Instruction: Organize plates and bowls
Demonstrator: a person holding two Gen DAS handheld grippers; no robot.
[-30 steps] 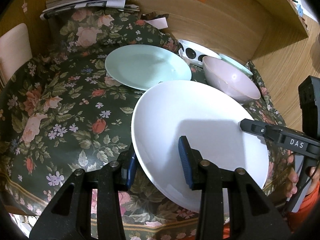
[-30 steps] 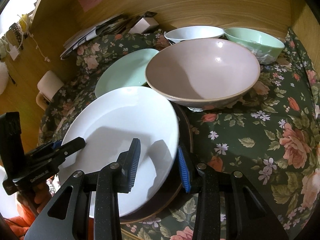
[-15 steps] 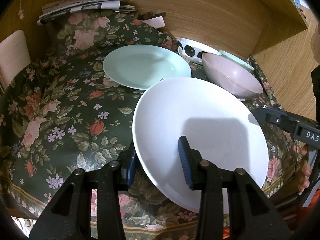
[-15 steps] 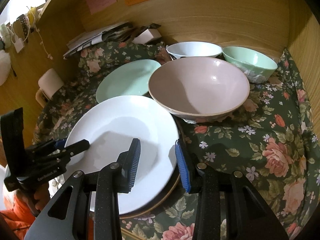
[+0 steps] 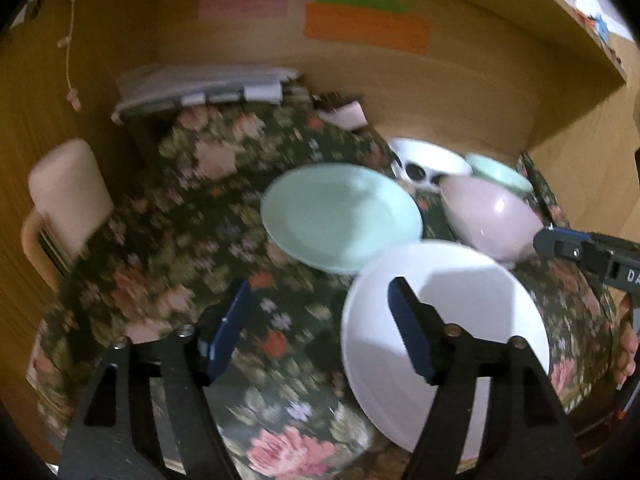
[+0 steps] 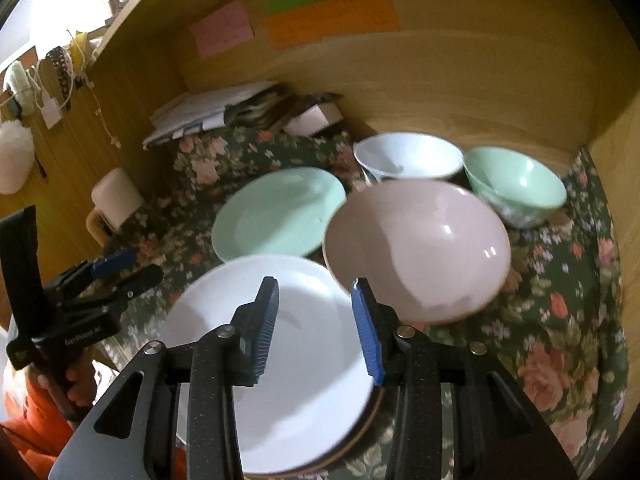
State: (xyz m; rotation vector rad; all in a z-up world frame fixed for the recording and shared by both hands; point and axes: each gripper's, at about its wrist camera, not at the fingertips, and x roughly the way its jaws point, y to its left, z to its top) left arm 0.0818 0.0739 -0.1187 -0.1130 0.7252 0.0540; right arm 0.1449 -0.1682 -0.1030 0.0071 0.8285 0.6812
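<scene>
Nearest the cameras, the white plate (image 6: 280, 360) lies at the front edge of the bench (image 6: 560, 320), which is covered by a dark floral cloth (image 5: 180, 240). In the right wrist view a dark brown rim (image 6: 362, 426) shows under the plate's right edge.

The left claw (image 5: 320, 332) has just been opening: its blue pads (image 5: 230, 328) stand wide apart, one over the cloth and one over the plate's left edge, neither pressing on the plate. The right claw (image 6: 316, 328) has also just been opening, by less; its pads are apart above the plate's right part with nothing clamped between them. In the left wrist view the right claw reaches in from the right, its tip near the pink bowl.

Just beyond the white plate, the pink bowl (image 6: 416, 248) sits upright on the right, and the green plate (image 6: 276, 216) lies flat on the left, its near edge just beside the white plate. Behind these, a white bowl (image 6: 408, 156) and a green bowl (image 6: 516, 184) stand side by side near the wooden back wall (image 6: 460, 80).

At the far left, a pile of papers (image 6: 208, 112) rests on the cloth, and a pale chair back (image 5: 68, 196) stands by the bench's left side. Pink, green and orange notes (image 5: 360, 28) are stuck on the wall.
</scene>
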